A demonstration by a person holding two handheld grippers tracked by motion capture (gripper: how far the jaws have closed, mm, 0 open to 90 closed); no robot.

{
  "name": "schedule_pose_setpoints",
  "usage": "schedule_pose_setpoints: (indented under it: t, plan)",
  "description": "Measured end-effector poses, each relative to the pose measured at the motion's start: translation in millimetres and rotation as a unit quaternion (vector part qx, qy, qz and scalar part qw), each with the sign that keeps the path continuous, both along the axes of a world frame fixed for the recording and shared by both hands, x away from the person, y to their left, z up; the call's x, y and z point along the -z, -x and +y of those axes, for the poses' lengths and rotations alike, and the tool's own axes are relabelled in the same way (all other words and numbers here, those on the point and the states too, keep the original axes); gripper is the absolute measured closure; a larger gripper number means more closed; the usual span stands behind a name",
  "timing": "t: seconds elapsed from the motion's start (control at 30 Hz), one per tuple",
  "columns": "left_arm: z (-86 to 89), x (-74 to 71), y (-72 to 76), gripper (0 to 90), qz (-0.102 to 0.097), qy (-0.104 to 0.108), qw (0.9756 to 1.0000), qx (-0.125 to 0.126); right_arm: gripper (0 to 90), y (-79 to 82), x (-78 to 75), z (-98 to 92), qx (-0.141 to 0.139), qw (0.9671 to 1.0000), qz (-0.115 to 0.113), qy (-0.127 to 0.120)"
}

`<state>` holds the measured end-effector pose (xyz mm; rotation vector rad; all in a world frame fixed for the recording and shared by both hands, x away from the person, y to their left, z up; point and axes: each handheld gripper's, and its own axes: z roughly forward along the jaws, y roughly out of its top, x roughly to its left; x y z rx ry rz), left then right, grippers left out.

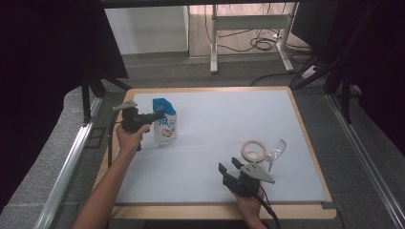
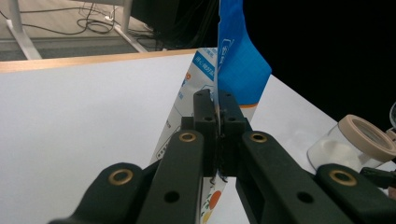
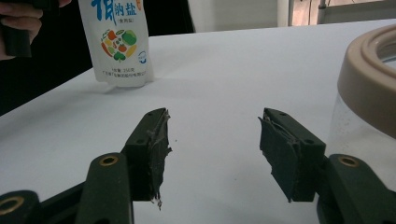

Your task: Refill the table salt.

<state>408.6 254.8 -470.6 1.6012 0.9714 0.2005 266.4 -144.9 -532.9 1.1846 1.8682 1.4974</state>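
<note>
Pouch (image 1: pixel 165 125) pinched at its blue top edge between the shut jaws of the left gripper (image 2: pixel 216 109), standing upright at the near-left part of the white bench (image 1: pixel 229 114). Long axis vertical, blue top up, printed white base resting on or just above the surface; cannot tell which. Right gripper (image 3: pixel 212 140) idle near the front edge, jaws parted about halfway with nothing between them, pointing across the bench toward the pouch. Just beside it, a clear jar (image 1: pixel 273 151) lying tipped over, tan-rimmed mouth (image 1: pixel 254 150) facing the left side. Best handled, by the look of it, with a steady pinch on the thin seam, the pouch kept upright during the carry, and its top brought level with the jar's mouth before any tipping.
</note>
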Motion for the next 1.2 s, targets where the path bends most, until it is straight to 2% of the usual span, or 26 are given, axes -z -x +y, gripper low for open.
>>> schedule_pose_setpoints:
  t: [0.23,0.4,0.8,1.03,1.2]
  plan:
    - [8.9,6.2,5.3,86.4,-0.004,0.0,1.0,-0.004,42.3,-0.2,-0.2,0.0,0.001,1.0,-0.001,0.0]
    - [8.9,7.9,5.6,83.9,-0.011,-0.006,0.9999,0.001,41.7,-0.4,-0.2,0.8,0.0,1.0,0.001,0.001]
    - [8.7,12.1,2.7,70.2,-0.013,-0.007,0.9999,0.007,41.7,-0.8,0.0,-0.5,0.002,1.0,0.0,0.0]
    - [11.1,13.9,3.7,65.5,-0.015,-0.012,0.9998,0.0,41.7,-0.9,0.3,0.1,0.001,1.0,0.002,-0.001]
    - [14.2,16.7,3.0,57.6,-0.017,-0.012,0.9998,-0.001,41.7,-0.9,0.7,0.8,0.0,1.0,0.003,0.001]
